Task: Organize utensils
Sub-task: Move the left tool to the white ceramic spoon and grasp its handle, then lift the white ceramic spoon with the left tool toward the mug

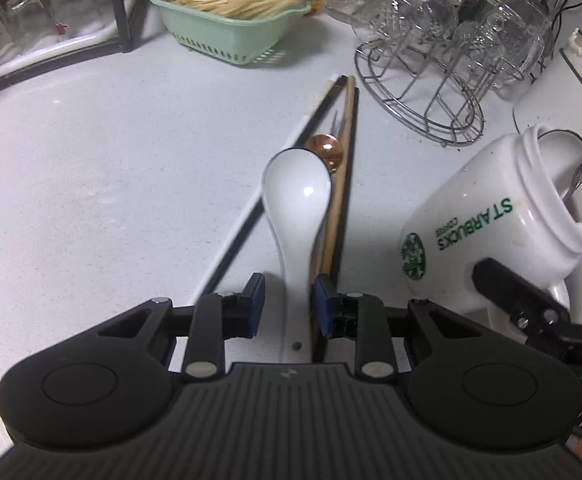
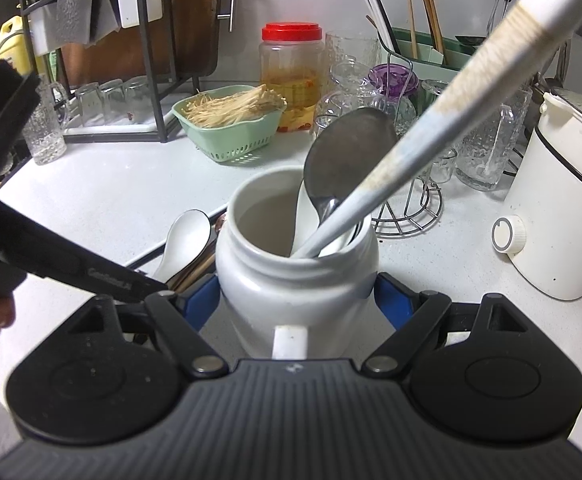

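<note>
Left wrist view is showing the white counter (image 1: pixel 91 168) with a green basket (image 1: pixel 227 36) of pale sticks sitting at the back. In the middle, a white ceramic spoon (image 1: pixel 297 192) is lying on the counter among several chopsticks (image 1: pixel 345 160), with a copper spoon (image 1: pixel 325 150) peeking out behind its bowl. The left gripper (image 1: pixel 289 304) is pointing down over the spoon's handle, its jaws standing partly open on either side; the right pad is lying at the handle's edge, the left pad is standing clear, so nothing is being clamped. Further right, a wire rack (image 1: pixel 423 92) is carrying glass cups, and the white Starbucks mug (image 1: pixel 491 216) is leaning at the edge.

Right wrist view is showing the same ceramic spoon and chopsticks just left of the mug. The right gripper (image 2: pixel 297 300) is pressing both blue pads against the mug's sides, gripping it. Inside the mug, a metal spoon (image 2: pixel 347 160) and a long white handle (image 2: pixel 431 148) are standing. A white appliance (image 2: pixel 563 216) is sitting at the far right.
</note>
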Available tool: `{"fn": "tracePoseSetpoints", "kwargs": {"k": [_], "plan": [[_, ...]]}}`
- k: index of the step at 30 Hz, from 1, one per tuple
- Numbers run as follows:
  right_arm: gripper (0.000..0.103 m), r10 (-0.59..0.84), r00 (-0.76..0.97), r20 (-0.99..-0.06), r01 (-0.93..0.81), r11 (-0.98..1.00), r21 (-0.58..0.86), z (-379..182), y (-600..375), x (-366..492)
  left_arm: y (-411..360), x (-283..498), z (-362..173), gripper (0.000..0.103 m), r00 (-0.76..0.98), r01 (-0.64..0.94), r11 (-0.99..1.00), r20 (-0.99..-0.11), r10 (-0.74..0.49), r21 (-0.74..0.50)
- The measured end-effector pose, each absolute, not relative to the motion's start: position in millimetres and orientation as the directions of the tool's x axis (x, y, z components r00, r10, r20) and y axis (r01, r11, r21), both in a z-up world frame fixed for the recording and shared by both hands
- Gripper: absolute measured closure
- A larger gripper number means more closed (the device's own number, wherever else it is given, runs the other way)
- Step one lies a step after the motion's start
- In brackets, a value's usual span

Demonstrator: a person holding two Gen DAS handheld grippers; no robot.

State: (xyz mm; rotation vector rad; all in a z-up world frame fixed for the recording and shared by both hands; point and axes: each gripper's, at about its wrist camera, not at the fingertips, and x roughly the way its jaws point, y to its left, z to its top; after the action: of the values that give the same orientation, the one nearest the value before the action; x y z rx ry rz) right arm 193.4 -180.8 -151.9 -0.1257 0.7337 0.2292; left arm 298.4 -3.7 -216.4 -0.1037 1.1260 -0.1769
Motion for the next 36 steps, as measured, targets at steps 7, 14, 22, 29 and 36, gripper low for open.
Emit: {"fn": "tracePoseSetpoints", "kwargs": {"k": [7,14,22,29,36], "plan": [[0.017,0.158,0.725,-0.670,-0.237,0.971,-0.028,-152,-181,192,-14,307,-214,0.071,0.377,0.053,0.987,-0.912,-0.160,-0.151],[0.017,0.158,0.734,-0.660,-0.228,0.973,-0.021,-154,-181,191,-13,314,-216,0.084,0.344,0.017,0.985,-0.923,-0.169,-0.174],[0.017,0.152,0.739,-0.657,-0.218,0.976,-0.021,-154,-180,190,-12,314,-213,0.087,0.329,0.054,0.984,-0.928,-0.177,-0.169],[0.017,0.146,0.745,-0.651,-0.212,0.977,-0.024,-155,-180,189,-3,311,-199,0.088,0.326,0.109,0.978,-0.922,-0.206,-0.180],[0.017,0.138,0.749,-0.648,-0.208,0.978,-0.031,-156,-178,188,-2,315,-179,0.090,0.319,0.191,0.966,-0.919,-0.231,-0.176]]}}
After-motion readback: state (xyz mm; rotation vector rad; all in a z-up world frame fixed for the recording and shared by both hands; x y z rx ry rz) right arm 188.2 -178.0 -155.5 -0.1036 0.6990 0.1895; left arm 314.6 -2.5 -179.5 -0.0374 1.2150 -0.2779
